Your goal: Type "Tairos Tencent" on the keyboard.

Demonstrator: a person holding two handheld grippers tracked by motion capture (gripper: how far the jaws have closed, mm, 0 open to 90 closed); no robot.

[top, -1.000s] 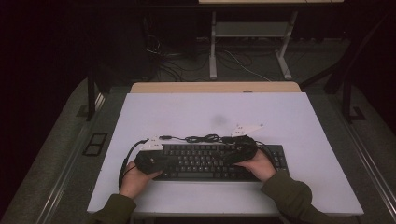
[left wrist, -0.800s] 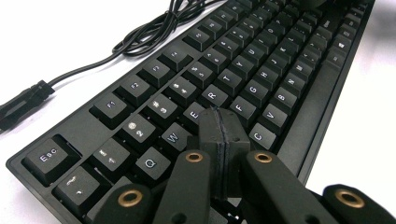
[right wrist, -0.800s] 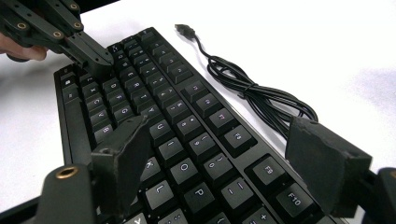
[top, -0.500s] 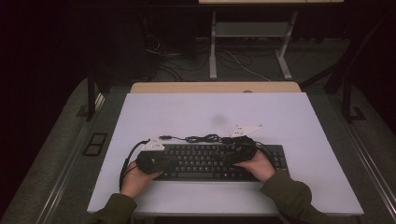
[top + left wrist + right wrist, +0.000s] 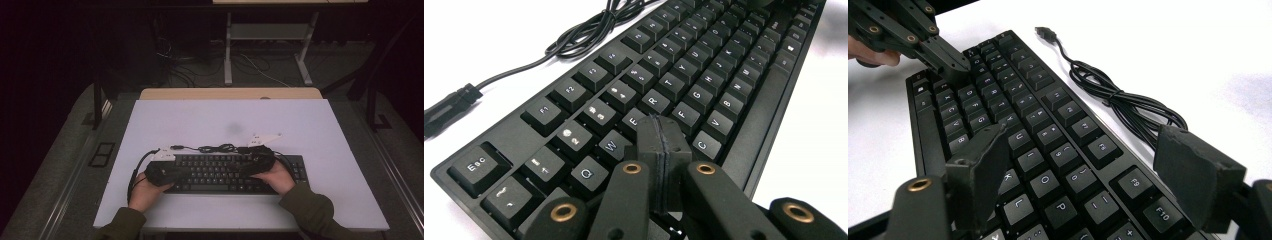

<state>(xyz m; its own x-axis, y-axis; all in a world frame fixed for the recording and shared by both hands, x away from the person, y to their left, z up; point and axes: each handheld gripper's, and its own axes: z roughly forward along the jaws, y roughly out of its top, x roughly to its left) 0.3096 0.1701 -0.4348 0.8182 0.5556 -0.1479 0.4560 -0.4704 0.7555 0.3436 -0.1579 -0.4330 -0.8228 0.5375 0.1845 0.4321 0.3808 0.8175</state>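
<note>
You press your closed left claw (image 5: 659, 145) on the keyboard (image 5: 684, 95) keys like one finger, while your right claw (image 5: 1088, 175) hovers wide open, holding nothing.

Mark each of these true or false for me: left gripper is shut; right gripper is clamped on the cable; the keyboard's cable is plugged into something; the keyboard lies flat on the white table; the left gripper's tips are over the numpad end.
1. The left gripper is shut. True: its pads meet with nothing between them.
2. The right gripper is clamped on the cable. False: its jaws stand open over the keys, and the cable lies apart on the table.
3. The cable is plugged in. False: its plug lies loose on the table.
4. The keyboard lies flat on the white table. True.
5. The left gripper's tips are over the numpad end. False: they sit near the E and D keys.
</note>
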